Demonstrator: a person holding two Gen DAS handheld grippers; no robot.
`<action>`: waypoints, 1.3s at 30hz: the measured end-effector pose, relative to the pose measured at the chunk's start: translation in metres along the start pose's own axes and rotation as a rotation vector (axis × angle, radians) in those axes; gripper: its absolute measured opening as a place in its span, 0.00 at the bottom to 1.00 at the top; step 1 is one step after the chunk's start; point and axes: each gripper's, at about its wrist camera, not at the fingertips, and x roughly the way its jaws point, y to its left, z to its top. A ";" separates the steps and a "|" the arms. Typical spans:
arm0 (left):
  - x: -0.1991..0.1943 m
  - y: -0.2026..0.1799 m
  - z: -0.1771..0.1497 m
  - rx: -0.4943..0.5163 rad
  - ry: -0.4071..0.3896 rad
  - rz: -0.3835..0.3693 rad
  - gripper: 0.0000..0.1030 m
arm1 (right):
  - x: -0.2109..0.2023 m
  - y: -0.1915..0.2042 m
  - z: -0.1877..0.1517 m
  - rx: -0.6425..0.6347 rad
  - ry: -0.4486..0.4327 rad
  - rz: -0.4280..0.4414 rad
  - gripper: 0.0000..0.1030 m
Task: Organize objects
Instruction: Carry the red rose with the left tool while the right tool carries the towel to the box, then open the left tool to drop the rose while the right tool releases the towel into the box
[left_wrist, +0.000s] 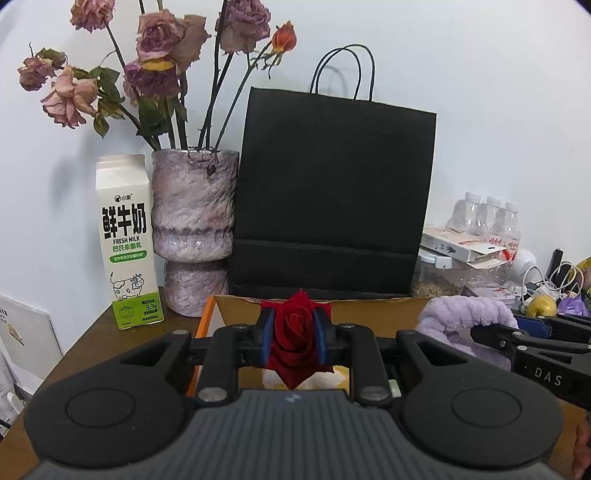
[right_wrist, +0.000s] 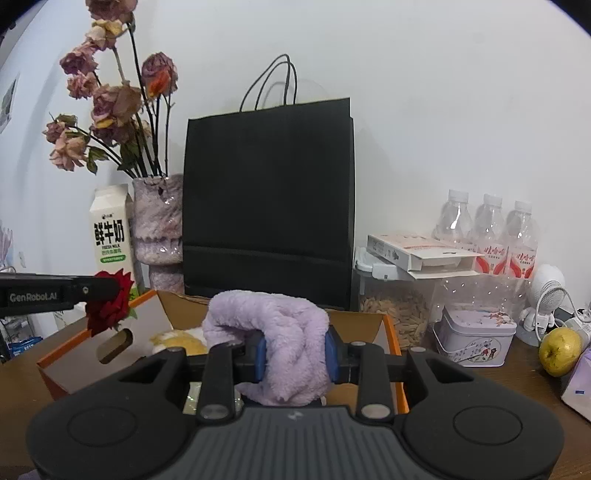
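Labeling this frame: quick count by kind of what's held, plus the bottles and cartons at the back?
Red rose, in left hand-held gripper: 1
Purple towel, in right hand-held gripper: 1
Water bottles: 3
Milk carton: 1
Total: 6

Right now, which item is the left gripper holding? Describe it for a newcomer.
Start at the black paper bag by the wall. Before it sits an open orange-edged cardboard box. Above that, the left gripper pinches a fresh red rose, unlike the vase's faded dried roses.
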 end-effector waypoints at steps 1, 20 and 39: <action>0.002 0.000 0.000 0.000 0.003 -0.002 0.22 | 0.002 0.000 0.000 -0.001 0.003 -0.001 0.29; 0.018 0.004 -0.002 0.001 -0.017 0.080 1.00 | 0.023 0.000 -0.007 -0.016 0.062 -0.027 1.00; 0.013 0.003 -0.004 0.000 -0.021 0.075 1.00 | 0.019 0.001 -0.008 -0.006 0.073 -0.024 1.00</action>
